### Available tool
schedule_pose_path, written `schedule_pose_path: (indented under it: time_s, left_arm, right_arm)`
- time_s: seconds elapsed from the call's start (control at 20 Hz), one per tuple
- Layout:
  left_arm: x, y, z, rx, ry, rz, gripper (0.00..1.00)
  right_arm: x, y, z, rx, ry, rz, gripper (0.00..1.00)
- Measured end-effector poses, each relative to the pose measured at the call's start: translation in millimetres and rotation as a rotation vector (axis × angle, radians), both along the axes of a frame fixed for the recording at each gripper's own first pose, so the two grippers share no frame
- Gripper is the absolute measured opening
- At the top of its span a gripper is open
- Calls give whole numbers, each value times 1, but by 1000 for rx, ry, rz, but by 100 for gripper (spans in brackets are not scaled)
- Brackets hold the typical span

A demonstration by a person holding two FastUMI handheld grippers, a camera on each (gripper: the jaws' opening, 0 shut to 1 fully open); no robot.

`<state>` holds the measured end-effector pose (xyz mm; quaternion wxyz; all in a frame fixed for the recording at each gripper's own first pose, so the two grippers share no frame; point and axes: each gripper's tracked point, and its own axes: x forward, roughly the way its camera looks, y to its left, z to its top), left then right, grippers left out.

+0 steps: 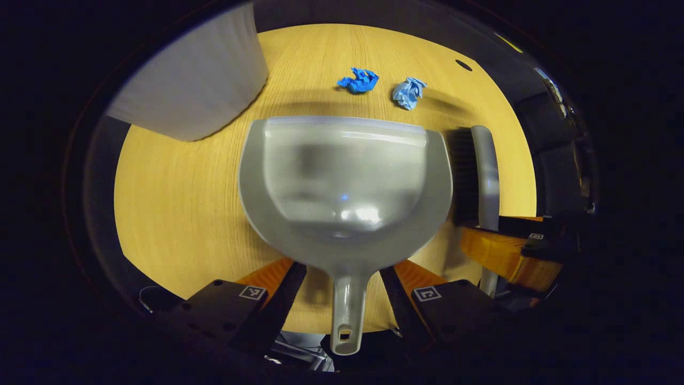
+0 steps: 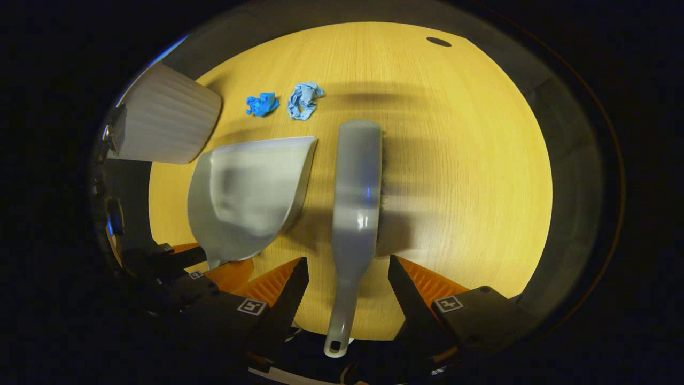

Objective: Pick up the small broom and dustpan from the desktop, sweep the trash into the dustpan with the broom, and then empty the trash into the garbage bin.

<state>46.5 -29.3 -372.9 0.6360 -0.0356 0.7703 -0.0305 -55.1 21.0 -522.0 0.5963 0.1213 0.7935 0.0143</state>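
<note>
A grey dustpan (image 1: 344, 187) lies on the wooden desktop (image 1: 181, 214), its handle (image 1: 347, 310) reaching past the near edge. My left gripper (image 1: 343, 267) is open, one finger on each side of that handle with gaps showing. A grey broom (image 2: 355, 198) with dark bristles lies to the dustpan's right. My right gripper (image 2: 348, 261) is open astride the broom's handle (image 2: 339, 321). Two crumpled scraps, dark blue (image 1: 359, 80) and pale blue (image 1: 409, 92), lie beyond the dustpan's mouth. In the right gripper view the dustpan (image 2: 251, 198) and both scraps (image 2: 262, 103) (image 2: 304, 100) sit to the left.
A white ribbed garbage bin (image 1: 197, 80) (image 2: 163, 123) stands at the far left of the desk. A small dark hole (image 2: 438, 41) marks the far right of the desktop. Bare wood spreads right of the broom. The right gripper (image 1: 513, 251) shows beside the broom (image 1: 483, 171).
</note>
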Motion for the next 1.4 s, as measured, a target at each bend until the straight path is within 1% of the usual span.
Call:
schedule_pose_path:
  time_s: [0.05, 0.1, 0.15, 0.2, 0.25, 0.3, 0.35, 0.4, 0.45, 0.5, 0.55, 0.65, 0.7, 0.75, 0.8, 0.85, 0.9, 0.95, 1.05, 1.1, 1.2, 1.25, 1.3, 1.35, 1.4]
  left_arm:
    - [1, -3, -6, -10, 16, -13, 81]
    - [2, -2, -10, -4, 28, -21, 79]
    - [3, -2, -14, -5, 33, -25, 77]
    - [6, -2, -15, -3, 35, -26, 75]
    - [9, -1, -15, 7, 29, -31, 66]
    - [11, 2, -18, 25, 15, -41, 64]
    - [13, 3, -21, 35, 10, -43, 49]
    - [17, 5, -19, 42, 15, -47, 41]
    - [17, 5, -19, 44, 17, -43, 34]
    - [14, 6, -18, 39, 17, -50, 32]
    - [13, 7, -18, 34, 23, -62, 31]
    - [9, 12, -16, 27, 31, -99, 30]
    - [8, 16, -17, 28, 27, -117, 29]
    - [5, 19, -17, 24, 30, -133, 29]
    - [3, 23, -16, 19, 30, -145, 29]
    - [2, 27, -15, 16, 28, -158, 30]
    - [0, 33, -14, 17, 26, -180, 28]
    - [-3, 38, -13, 18, 26, -195, 28]
    - [-9, 47, -12, 19, 30, -228, 28]
    - [-11, 52, -11, 23, 30, -249, 28]
    - [-14, 59, -11, 24, 25, -297, 28]
    - [-14, 63, -12, 27, 24, -325, 28]
    - [-14, 65, -13, 30, 16, -346, 27]
    - [-14, 68, -14, 30, 15, -360, 28]
    - [-14, 67, -16, 19, 14, -355, 28]
  right_arm:
    - [1, -4, -8, -24, 5, 6, 97]
    - [3, -5, -13, -37, 8, 15, 87]
    - [3, -2, -15, -29, 18, 18, 91]
    - [1, 0, -17, -21, 26, 18, 87]
    - [0, 2, -18, -18, 34, 19, 65]
    - [-3, 4, -20, -9, 42, 20, 63]
    - [-5, 6, -20, -1, 56, 13, 60]
    - [-8, 7, -22, 3, 68, -7, 57]
    - [-9, 11, -27, 9, 72, -36, 33]
    - [-7, 10, -23, 17, 79, -51, 34]
    - [-4, 8, -21, 21, 73, -54, 27]
    - [-3, 8, -21, 40, 66, -46, 29]
    - [-1, 8, -18, 53, 64, -49, 24]
    - [0, 5, -14, 66, 69, -37, 30]
    - [4, 1, -11, 69, 57, -17, 23]
    - [15, -6, -8, 73, 24, 27, 24]
    - [25, -13, -6, 69, -8, 67, 24]
    - [41, -19, -5, 65, -44, 102, 23]
    - [78, -29, -8, 52, -115, 154, 23]
    - [102, -40, -13, 27, -152, 198, 23]
    - [152, -60, -27, -27, -226, 391, 23]
    - [173, -65, -35, -53, -250, 499, 23]
    - [192, -69, -40, -72, -257, 586, 23]
    - [209, -66, -47, -77, -263, 633, 23]
    - [221, -61, -52, -76, -261, 644, 23]
